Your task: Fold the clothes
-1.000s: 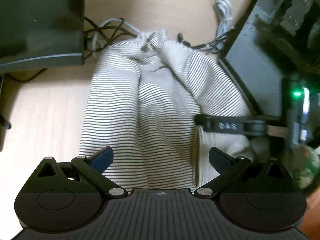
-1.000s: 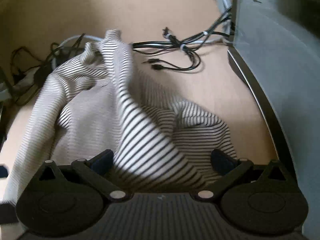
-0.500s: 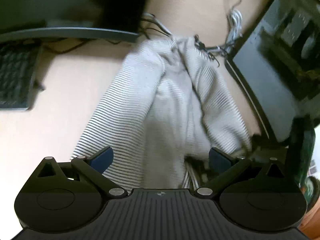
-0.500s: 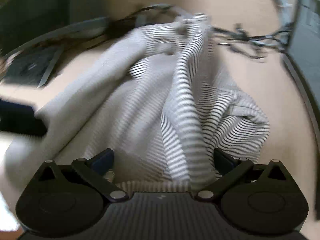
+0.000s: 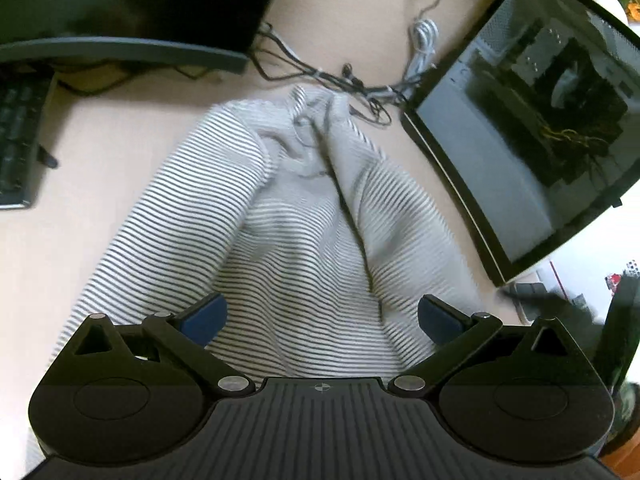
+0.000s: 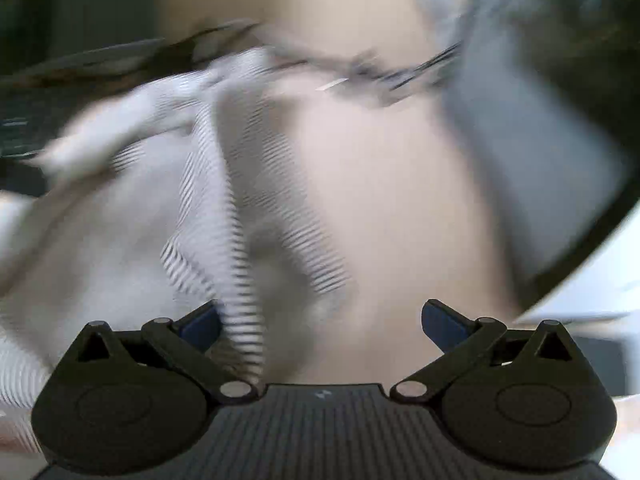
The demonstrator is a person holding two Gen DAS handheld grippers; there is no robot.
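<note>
A grey-and-white striped garment (image 5: 304,232) lies bunched lengthwise on the light wooden desk, its far end near the cables. My left gripper (image 5: 322,318) is open, its blue-padded fingers spread above the garment's near end, holding nothing. In the right wrist view, heavily blurred by motion, the same garment (image 6: 208,184) lies to the left, with a striped fold running down to the left finger. My right gripper (image 6: 320,320) is open with the desk showing between its fingers.
A dark monitor base (image 5: 132,48) and a keyboard (image 5: 18,140) sit at the back left. Tangled cables (image 5: 360,84) lie behind the garment. A black computer case (image 5: 532,128) stands along the right. The wooden desk (image 5: 72,216) is bare to the garment's left.
Both grippers have pulled back and risen, so more of the desk shows. The garment has slid toward me and stretched out. The right view has swung to the right and is blurred.
</note>
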